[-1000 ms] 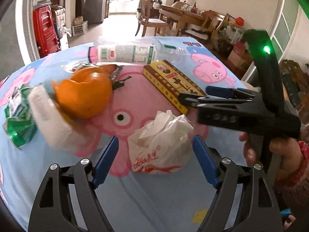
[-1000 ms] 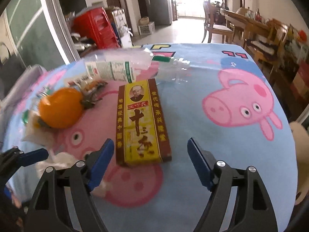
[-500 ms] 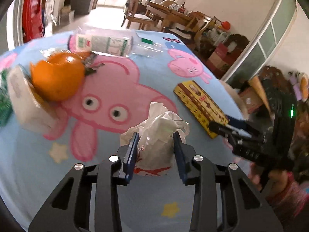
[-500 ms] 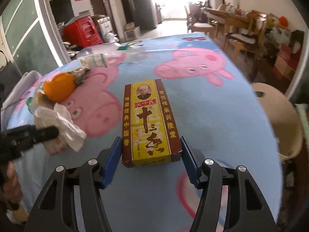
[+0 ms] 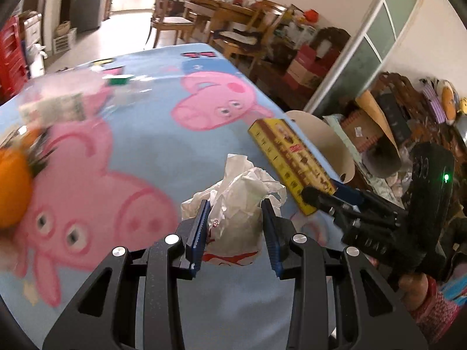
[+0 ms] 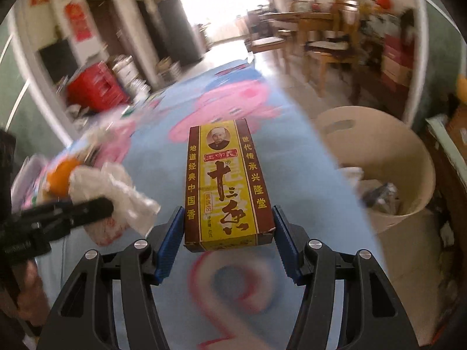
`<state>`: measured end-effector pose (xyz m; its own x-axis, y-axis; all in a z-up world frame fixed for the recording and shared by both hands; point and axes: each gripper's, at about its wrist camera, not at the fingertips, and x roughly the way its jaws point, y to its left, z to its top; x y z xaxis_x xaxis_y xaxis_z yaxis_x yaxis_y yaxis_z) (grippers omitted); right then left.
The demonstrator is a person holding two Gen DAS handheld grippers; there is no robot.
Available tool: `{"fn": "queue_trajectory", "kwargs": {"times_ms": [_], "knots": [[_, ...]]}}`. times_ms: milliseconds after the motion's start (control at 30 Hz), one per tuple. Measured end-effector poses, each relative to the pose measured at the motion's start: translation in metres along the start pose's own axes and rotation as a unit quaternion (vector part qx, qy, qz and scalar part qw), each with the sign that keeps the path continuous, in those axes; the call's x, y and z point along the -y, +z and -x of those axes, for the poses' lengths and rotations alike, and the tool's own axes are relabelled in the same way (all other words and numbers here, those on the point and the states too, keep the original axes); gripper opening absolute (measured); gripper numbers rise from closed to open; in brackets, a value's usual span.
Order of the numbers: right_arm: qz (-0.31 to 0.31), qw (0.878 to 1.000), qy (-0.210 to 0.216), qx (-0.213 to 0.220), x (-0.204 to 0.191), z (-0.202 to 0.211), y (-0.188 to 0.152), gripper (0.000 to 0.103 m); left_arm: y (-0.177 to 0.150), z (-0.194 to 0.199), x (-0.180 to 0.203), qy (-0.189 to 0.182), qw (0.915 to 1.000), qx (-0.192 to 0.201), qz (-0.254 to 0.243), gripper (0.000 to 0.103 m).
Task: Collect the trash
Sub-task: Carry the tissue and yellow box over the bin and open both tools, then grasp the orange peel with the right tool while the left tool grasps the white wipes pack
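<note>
Currently the right gripper pinches the near end of the yellow-and-brown cardboard spice box, whose long axis points straight ahead over the blue pig-print tablecloth edge. Just right stands the beige round waste bin. The left gripper clamps the crumpled white plastic bag, held above the cloth.

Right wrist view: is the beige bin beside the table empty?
No. The beige bin already holds crumpled white and dark scraps at the bottom, seen past the yellow box in the right claw.
</note>
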<state>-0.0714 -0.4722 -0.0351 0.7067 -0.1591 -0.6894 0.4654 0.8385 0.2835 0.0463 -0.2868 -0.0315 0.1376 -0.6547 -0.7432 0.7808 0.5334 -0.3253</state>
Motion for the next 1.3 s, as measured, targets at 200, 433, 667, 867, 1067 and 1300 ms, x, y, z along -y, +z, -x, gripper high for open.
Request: {"fn": "queue_trajectory", "kwargs": {"times_ms": [200,433,667,867,1067,1300], "knots": [[-0.132,0.991,-0.021,0.010,0.092,0.003,0.031,0.056,0.050,-0.053,0.053,-0.033,0.9988,-0.025,-0.026,0.035],[-0.199,0.980,-0.025,-0.008,0.158,-0.019,0.047,0.058,0.103,-0.124,0.122,-0.041,0.9955,-0.057,-0.063,0.041],[-0.210,0.977,-0.036,0.014,0.178,-0.017,0.052,0.064,0.128,-0.161,0.143,0.001,0.9957,-0.071,-0.060,0.062],[-0.197,0.979,-0.035,0.038,0.164,-0.003,0.048,0.064,0.119,-0.131,0.115,0.008,0.9978,-0.048,-0.045,0.062],[-0.169,0.985,-0.002,0.044,0.122,0.012,0.041,0.064,0.089,-0.063,0.068,-0.012,0.9998,-0.011,-0.007,0.062],[-0.080,0.995,0.054,-0.005,0.027,-0.005,0.029,0.057,-0.004,0.039,-0.011,0.024,0.9993,0.022,0.015,0.062]]}}
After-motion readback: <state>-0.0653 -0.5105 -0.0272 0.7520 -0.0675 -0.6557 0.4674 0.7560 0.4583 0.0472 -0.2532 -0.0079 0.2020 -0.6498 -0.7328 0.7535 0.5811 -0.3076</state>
